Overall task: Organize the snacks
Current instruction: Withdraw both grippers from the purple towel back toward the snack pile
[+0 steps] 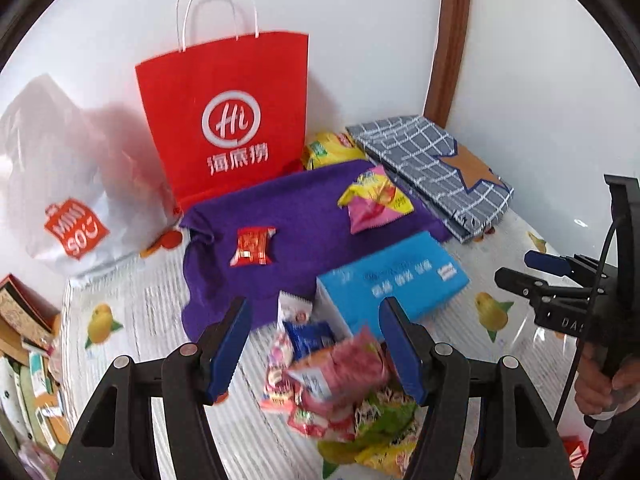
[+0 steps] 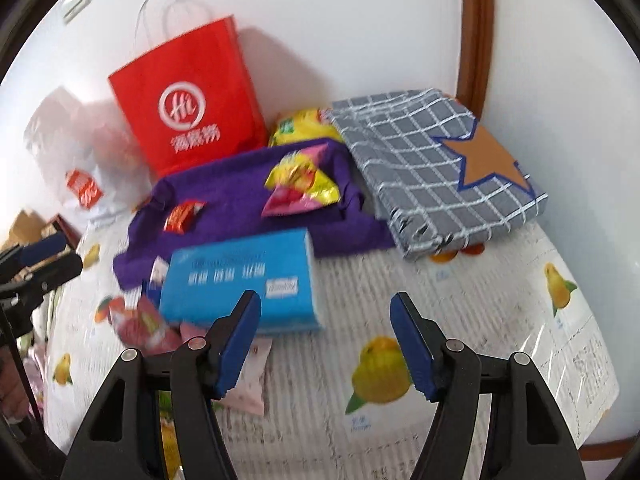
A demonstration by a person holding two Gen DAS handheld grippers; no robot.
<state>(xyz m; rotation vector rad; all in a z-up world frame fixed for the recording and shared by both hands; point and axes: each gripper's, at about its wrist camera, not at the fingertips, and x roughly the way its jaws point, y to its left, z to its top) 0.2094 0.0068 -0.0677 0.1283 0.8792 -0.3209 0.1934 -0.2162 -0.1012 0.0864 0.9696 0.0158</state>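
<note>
A loose pile of small snack packets (image 1: 336, 376) lies on the fruit-print table cover. My left gripper (image 1: 316, 320) hangs open just above the pile with nothing pressed between its pads. Behind the pile a purple cloth (image 1: 296, 208) carries a small red packet (image 1: 252, 246) and a yellow-pink snack bag (image 1: 372, 200). My right gripper (image 2: 326, 312) is open over bare table cover, holding nothing. A pale pink packet (image 2: 252, 380) lies beside its left finger. It also shows in the left wrist view, at the right edge (image 1: 514, 268).
A blue tissue pack (image 1: 400, 280) lies between the pile and the cloth. A red paper bag (image 1: 228, 120) and a white plastic bag (image 1: 68, 184) stand at the wall. A grey checked fabric box (image 2: 432, 168) and a yellow chip bag (image 2: 304, 124) sit at the back right.
</note>
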